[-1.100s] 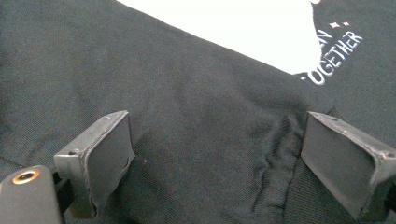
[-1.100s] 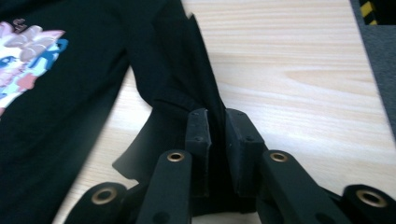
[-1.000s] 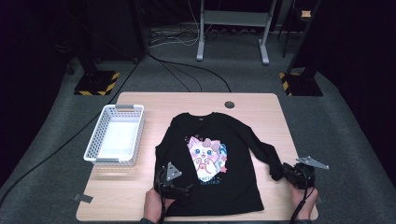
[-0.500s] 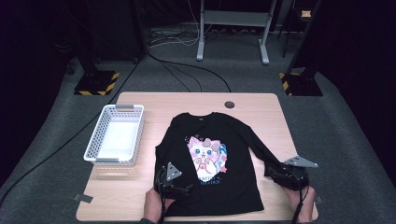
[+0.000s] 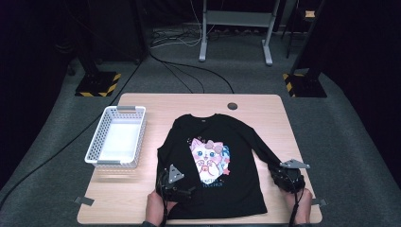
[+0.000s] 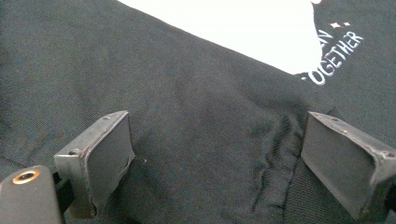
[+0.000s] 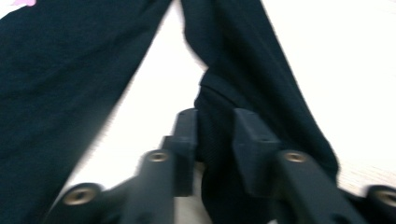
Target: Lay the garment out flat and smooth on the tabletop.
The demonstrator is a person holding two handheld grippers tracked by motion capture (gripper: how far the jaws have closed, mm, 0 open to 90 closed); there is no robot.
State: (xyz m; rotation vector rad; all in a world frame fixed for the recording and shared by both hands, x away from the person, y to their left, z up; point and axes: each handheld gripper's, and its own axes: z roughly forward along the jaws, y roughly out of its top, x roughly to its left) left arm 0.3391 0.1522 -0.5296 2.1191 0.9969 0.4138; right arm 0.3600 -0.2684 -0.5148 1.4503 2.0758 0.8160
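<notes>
A black long-sleeved shirt (image 5: 239, 189) with a pink cat print lies flat, front up, on the wooden table (image 5: 156, 105). My left gripper (image 5: 188, 190) rests on the shirt's lower left part. In the left gripper view it (image 6: 215, 140) stands open with smooth black cloth and a small crease between its fingers (image 6: 102, 154). At the end of the right sleeve (image 5: 260, 149) my right gripper (image 5: 280, 174) has just been closing its jaws. In the right gripper view it (image 7: 215, 126) pinches a fold of the sleeve (image 7: 261, 70).
A white mesh basket (image 5: 97, 142) stands at the table's left side, with nothing in it. A dark round cable hole (image 5: 232, 106) sits near the far edge. Bare wood lies right of the sleeve. Stand legs and cables are on the floor beyond.
My right gripper has moved left onto the sleeve end and now holds the cloth. The left gripper and the shirt body have not moved.
</notes>
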